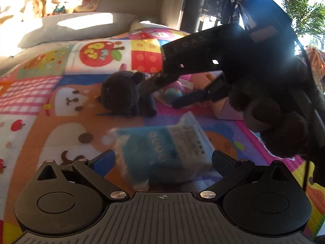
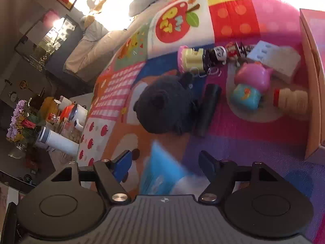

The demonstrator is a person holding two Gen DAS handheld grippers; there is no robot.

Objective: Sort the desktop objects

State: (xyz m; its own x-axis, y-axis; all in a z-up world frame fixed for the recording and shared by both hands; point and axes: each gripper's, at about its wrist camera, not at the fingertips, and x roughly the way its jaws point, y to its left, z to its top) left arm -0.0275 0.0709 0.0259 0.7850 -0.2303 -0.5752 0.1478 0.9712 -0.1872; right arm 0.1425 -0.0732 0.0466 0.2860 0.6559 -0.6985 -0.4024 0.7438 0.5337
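Blue packet (image 1: 164,152) between left claw (image 1: 162,158) fingers, no contact visible.
Right claw (image 2: 164,164) spread too; packet may slide on quilt (image 1: 61,105) if clipped.

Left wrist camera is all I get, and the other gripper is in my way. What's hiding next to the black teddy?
Observer: A black tube lies close beside the black teddy.
Operator: Is there more stuff past the tube?
Observer: Yes, a beige ridged jar with a red lid lies on its side.
Operator: Anything that's not on the bed?
Observer: Past the edge of the blanket there are purple flowers and a white bottle.
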